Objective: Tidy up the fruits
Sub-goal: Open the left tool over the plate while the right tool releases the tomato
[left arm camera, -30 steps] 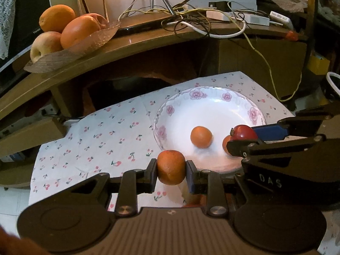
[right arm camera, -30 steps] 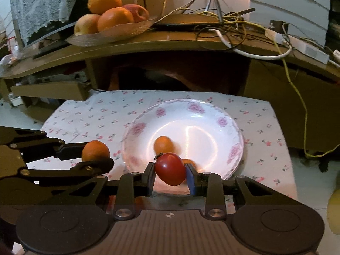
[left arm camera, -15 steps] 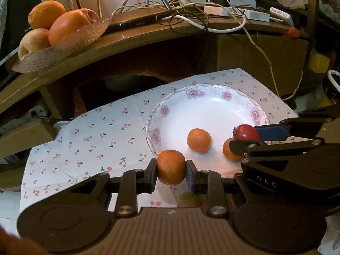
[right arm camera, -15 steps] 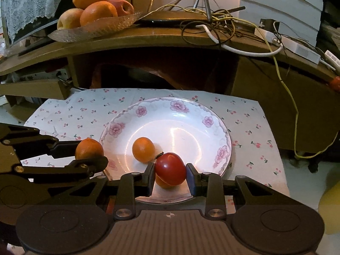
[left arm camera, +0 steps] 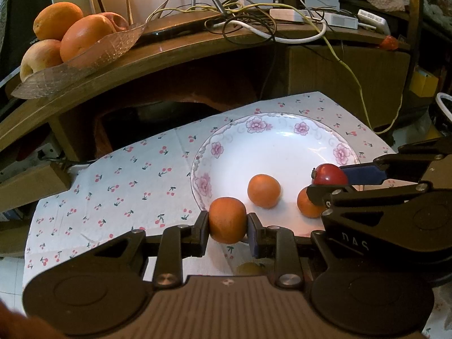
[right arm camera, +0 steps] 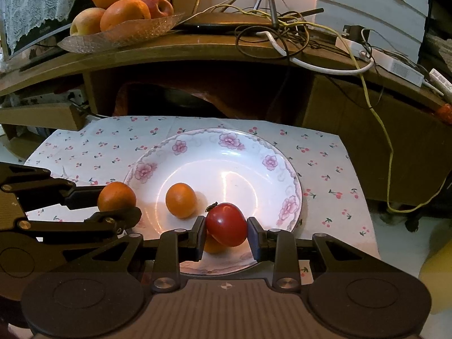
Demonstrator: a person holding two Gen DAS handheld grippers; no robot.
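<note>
— What did the two tongs hold?
— The left gripper pinched a small orange between its pads, over the near left rim of the flowered plate; the right gripper was clamped on a red tomato, above the plate's near edge.

— And the rest of the fruit?
— Two more oranges lay in the plate; one sat left of centre, the other was half hidden under the tomato; the plate stood on a cherry-print cloth; a glass dish of larger fruit rested on the wooden shelf behind, beside tangled cables.
</note>
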